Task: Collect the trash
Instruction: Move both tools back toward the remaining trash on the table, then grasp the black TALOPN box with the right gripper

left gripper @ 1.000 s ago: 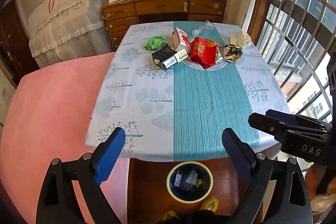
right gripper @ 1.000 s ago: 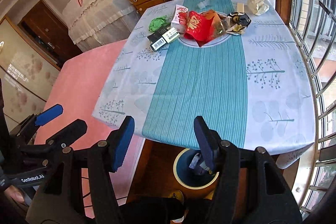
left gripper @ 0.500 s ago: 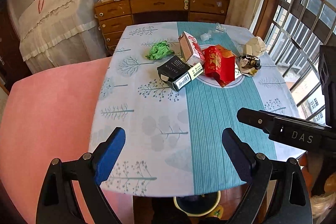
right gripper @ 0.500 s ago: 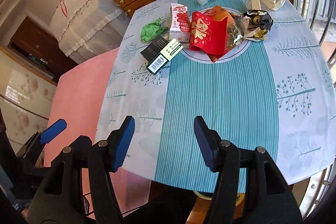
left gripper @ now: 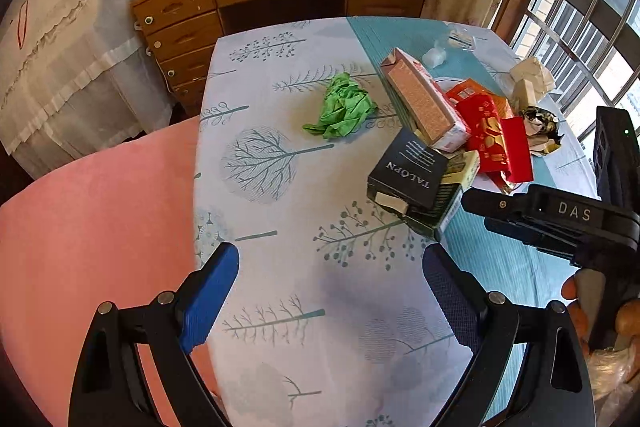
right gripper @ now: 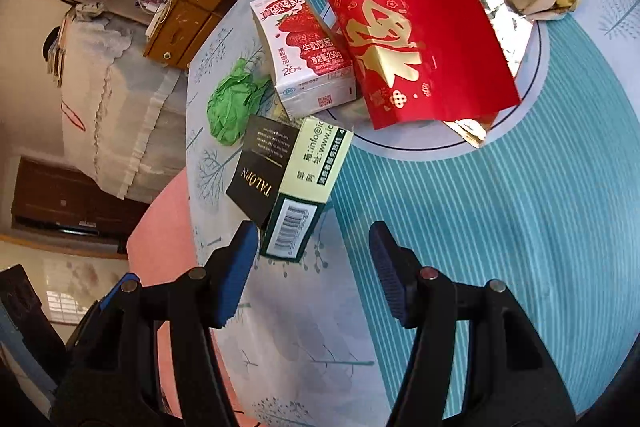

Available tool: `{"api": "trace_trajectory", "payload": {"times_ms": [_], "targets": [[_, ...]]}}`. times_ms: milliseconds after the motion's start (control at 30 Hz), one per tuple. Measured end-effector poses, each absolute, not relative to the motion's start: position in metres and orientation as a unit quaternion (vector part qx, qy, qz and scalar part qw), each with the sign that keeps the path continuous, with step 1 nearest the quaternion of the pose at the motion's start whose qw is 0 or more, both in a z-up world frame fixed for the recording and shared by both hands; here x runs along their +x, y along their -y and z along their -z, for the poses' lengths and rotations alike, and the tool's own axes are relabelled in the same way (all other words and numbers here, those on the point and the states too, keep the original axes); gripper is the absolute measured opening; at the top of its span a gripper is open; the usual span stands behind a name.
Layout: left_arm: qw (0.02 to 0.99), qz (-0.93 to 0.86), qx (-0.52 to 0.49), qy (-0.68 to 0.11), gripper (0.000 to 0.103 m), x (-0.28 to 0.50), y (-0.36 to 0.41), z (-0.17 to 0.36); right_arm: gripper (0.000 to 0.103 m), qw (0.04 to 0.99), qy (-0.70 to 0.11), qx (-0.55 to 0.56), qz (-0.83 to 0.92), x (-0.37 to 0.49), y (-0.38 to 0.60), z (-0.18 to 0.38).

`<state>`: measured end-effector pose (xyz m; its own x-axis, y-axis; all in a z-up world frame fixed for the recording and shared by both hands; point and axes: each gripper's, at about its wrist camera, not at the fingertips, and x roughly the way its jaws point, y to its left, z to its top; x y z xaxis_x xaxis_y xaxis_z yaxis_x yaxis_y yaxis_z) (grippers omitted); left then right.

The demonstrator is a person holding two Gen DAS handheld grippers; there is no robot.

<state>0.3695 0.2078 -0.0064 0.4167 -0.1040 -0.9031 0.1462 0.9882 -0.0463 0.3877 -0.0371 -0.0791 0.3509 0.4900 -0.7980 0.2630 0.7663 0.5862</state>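
Nearest the right hand-held gripper (right gripper: 312, 267), which hung wide open and empty, lay the dark TALOPN box (right gripper: 280, 179), its barcode end just ahead of the blue fingertips (right gripper: 234, 273). The left hand-held gripper (left gripper: 332, 301) was equally spread, holding nothing above the worktop (left gripper: 280, 307). Beyond stood a strawberry milk carton (right gripper: 304, 51), beside green crumpled paper (left gripper: 342, 107). A plate (right gripper: 516, 123) carried a red foil bag (right gripper: 420, 55), its contents hidden.

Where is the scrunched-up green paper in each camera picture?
Left wrist view: the crumpled green paper ball sits above the middle, on the white tree-print part of the tablecloth, left of the trash pile.
Right wrist view: the same ball is at middle left, near the table's edge.
Shared landmark: the black box printed TALOPN, lying nearer the camera in both.
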Motion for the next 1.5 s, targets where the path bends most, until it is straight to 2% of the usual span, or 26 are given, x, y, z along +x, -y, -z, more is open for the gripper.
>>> {"api": "trace_trajectory", "payload": {"times_ms": [267,300,367,433,633,1067,1500], "targets": [[0.831,0.094,0.021,-0.548,0.094,0.385,-0.223,0.025,0.055,0.734,-0.569,0.367,-0.051,0.425,0.019,0.118],[0.83,0.097,0.021,-0.548,0.094,0.388,-0.224,0.026,0.053,0.734,-0.568,0.368,-0.051,0.428,0.017,0.12],[0.83,0.101,0.021,-0.549,0.094,0.391,-0.223,0.026,0.04,0.738,-0.566,0.363,-0.051,0.434,0.011,0.123],[0.83,0.106,0.022,-0.548,0.094,0.395,-0.223,0.026,0.031,0.744,-0.564,0.353,-0.056,0.436,0.005,0.121],[0.832,0.118,0.023,-0.542,0.094,0.403,-0.216,0.02,0.026,0.761,-0.572,0.302,-0.055,0.441,-0.012,0.099],[0.845,0.153,0.033,-0.511,0.094,0.429,-0.182,-0.006,0.025,0.827,-0.557,0.079,-0.022,0.433,-0.025,0.025],[0.826,0.182,0.028,-0.533,0.094,0.499,-0.12,0.003,0.025,0.846,-0.529,0.062,0.028,0.391,0.037,0.007]]}}
